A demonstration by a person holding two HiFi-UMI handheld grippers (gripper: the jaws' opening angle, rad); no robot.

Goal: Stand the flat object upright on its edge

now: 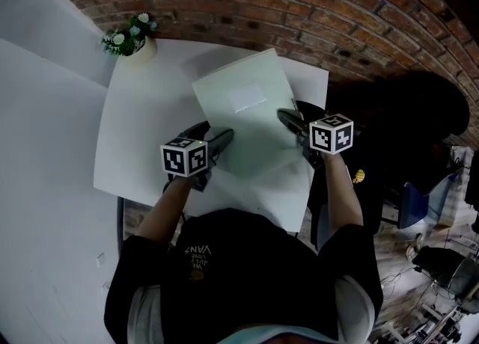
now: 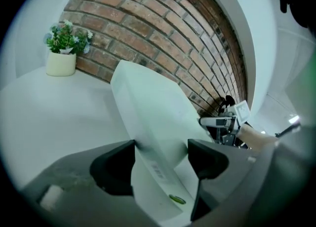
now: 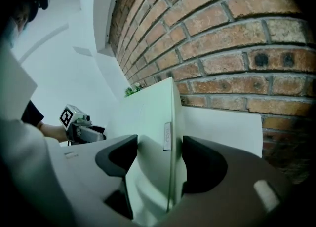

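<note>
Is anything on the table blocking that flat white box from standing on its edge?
Nothing visible does. The left hand-held gripper and right hand-held gripper clamp the flat white box; the potted plant sits off at the far corner of the table.

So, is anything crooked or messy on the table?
The flat white box is askew: it is tilted, gripped at opposite sides by the left hand-held gripper and the right hand-held gripper, not lying flat on the table. The potted plant stands upright; nothing spilled.
</note>
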